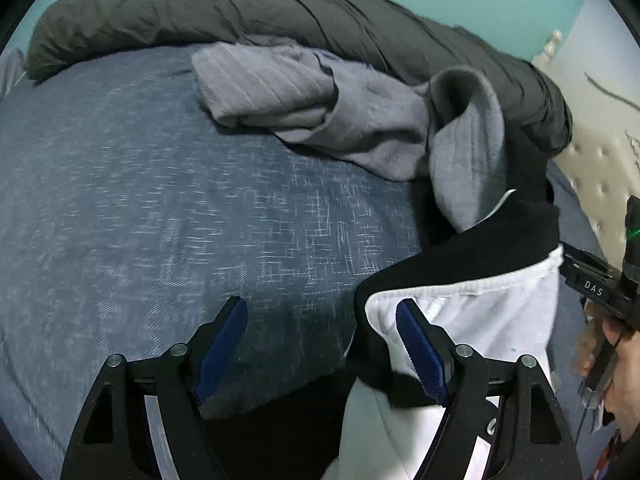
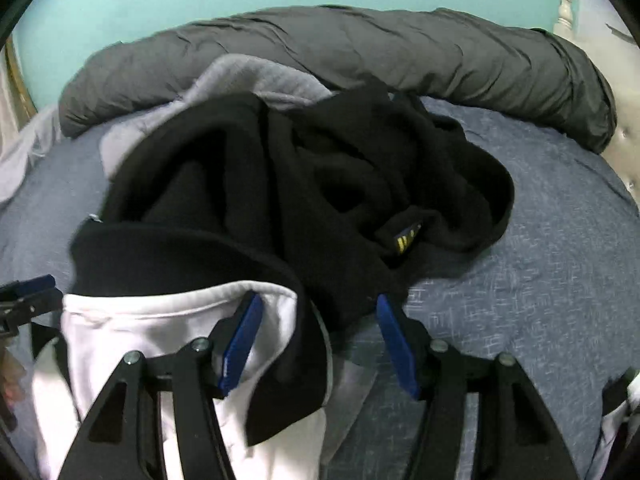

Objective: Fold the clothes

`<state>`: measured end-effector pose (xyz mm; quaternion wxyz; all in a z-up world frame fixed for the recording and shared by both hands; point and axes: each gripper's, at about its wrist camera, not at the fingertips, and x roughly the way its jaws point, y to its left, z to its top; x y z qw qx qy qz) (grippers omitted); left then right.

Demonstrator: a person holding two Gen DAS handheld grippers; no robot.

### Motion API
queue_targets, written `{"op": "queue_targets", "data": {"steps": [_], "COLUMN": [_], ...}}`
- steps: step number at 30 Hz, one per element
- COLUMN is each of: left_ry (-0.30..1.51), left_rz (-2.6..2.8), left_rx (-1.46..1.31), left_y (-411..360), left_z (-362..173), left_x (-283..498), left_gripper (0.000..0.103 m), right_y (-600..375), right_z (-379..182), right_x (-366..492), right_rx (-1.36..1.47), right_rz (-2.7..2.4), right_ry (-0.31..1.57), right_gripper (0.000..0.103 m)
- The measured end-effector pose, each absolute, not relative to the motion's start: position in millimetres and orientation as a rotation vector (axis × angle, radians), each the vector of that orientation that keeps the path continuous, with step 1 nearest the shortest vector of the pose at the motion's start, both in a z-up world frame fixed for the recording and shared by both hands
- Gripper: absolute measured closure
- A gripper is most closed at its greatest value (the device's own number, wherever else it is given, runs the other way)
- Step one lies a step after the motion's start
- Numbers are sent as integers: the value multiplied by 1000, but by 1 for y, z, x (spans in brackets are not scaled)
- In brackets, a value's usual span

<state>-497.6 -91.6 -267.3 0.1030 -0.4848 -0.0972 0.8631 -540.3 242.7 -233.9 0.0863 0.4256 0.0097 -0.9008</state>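
The bed (image 1: 160, 200), covered in a mottled blue sheet, carries everything. Along its far edge lies a rolled dark grey duvet (image 1: 240, 4), probably pushed back there to free the middle for folding.

Just near of the duvet, toward the right in the left wrist view, a grey garment (image 1: 320, 100) lies crumpled, one end standing up in a loose loop. To its right and nearer is the black garment with white lining (image 2: 192, 320). Its far part is bunched in a black heap showing a small yellow-striped label (image 2: 406, 242), while its near edge is turned over so the white inside faces up. It is not folded; neither is the grey one.

The left tool (image 1: 320, 344) has its jaws spread wide, its right finger (image 1: 420, 352) lying over the white lining and its left finger over bare sheet. The right tool (image 2: 316, 340) is also wide, straddling the black-and-white hem with nothing pinched. Both seem placed at opposite ends of that near edge, likely so the edge can be taken at two corners and drawn flat.
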Motion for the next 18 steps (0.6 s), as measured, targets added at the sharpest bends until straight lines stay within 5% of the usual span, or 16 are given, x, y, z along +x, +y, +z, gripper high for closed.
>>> {"op": "queue_targets", "data": {"steps": [4, 6, 18], "left_ry": [-251, -251, -215], "left_rz": [2473, 2461, 2582], "left_rx": [-1479, -1454, -1185], "left_y": [-82, -79, -93], "left_z": [-282, -281, -216], "left_x": [-502, -497, -372], "left_gripper": [71, 95, 99], "right_y": [243, 243, 273], "right_z": [-244, -245, -216], "right_x": [-545, -541, -437], "right_rx": [1279, 1262, 1123], "right_rz": [-2658, -2656, -2596], "right_ry": [59, 85, 97], "right_gripper": [92, 98, 99]}}
